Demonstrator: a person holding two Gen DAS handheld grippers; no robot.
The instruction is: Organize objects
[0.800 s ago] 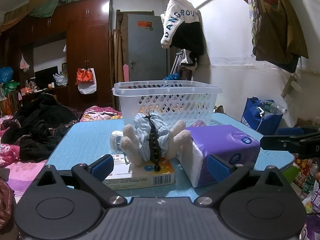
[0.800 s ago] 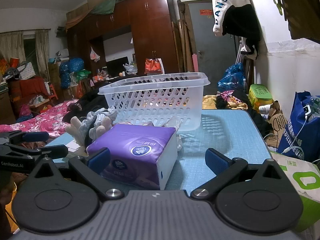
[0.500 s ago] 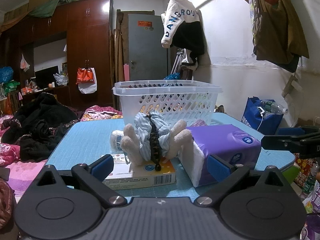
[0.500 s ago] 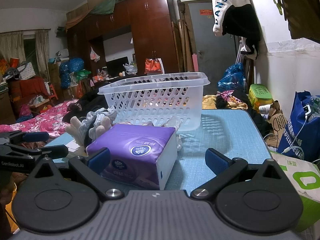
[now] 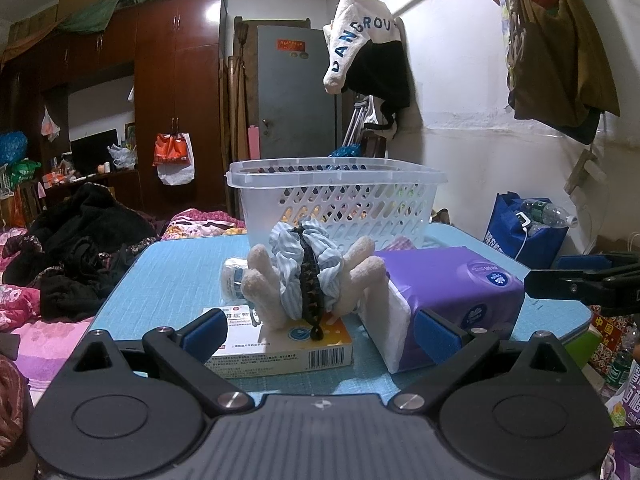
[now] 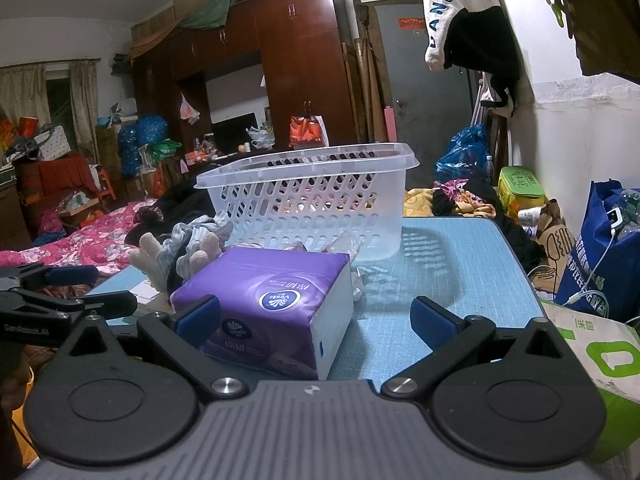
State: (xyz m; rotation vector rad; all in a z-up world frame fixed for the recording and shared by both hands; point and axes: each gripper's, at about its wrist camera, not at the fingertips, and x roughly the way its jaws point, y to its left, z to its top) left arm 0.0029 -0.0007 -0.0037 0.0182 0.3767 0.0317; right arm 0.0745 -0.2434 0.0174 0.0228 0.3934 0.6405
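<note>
purple tissue pack, glove, empty basket

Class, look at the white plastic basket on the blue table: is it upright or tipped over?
Upright. The basket stands on its base on the blue table, its open rim level and facing up in both views.

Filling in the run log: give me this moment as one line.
left gripper: open, empty | right gripper: open, empty | tissue pack, medicine box, glove: on table | basket: looks empty

Both tongs have black arms, blue pads, silver screws, ribbed grey bodies.
</note>
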